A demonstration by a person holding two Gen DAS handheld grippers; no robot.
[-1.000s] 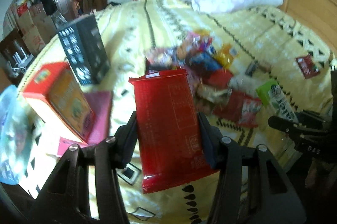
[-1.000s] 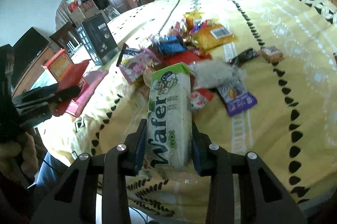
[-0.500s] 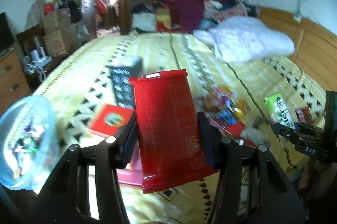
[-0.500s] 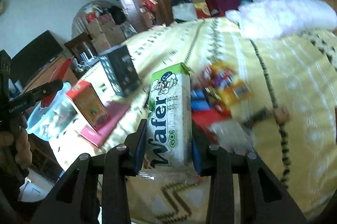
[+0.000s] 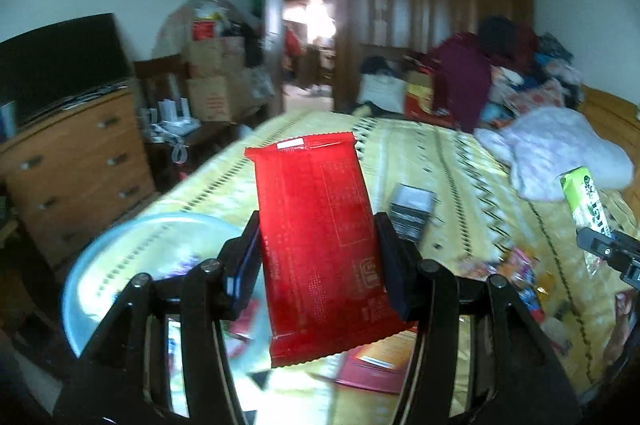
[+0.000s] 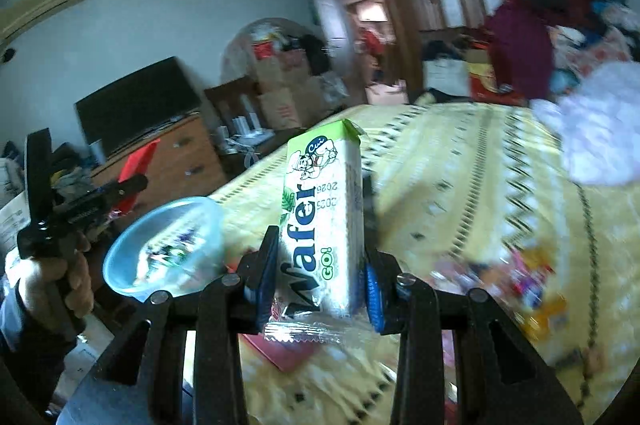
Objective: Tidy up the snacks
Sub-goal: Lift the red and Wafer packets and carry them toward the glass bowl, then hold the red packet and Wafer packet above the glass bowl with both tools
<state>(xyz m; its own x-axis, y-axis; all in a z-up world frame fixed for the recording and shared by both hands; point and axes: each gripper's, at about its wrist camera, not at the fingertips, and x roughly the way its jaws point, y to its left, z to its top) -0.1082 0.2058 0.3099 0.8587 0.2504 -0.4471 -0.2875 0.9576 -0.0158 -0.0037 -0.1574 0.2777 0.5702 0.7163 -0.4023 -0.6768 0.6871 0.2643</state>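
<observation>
Snacks in hand: flat glossy red foil packet (image 5: 316, 249) clamped upright in left tool (image 5: 316, 257); green-and-white "Wafer" pack (image 6: 320, 225) clamped in right tool (image 6: 318, 265). Both tools have risen off the yellow patterned bed (image 5: 440, 161) since a second ago, swinging toward the clear blue plastic bowl (image 6: 168, 249) at its edge; likely drop-off next. Loose snack pile (image 6: 520, 277) now lies below right, blurred. Red packet unwrinkled, small print facing camera.

Loose snacks (image 6: 520, 277) on bed blurred, unreadable; bowl (image 5: 120, 257) contents indistinct; box (image 5: 412, 211) behind red pkt (image 5: 316, 245) smeared.
</observation>
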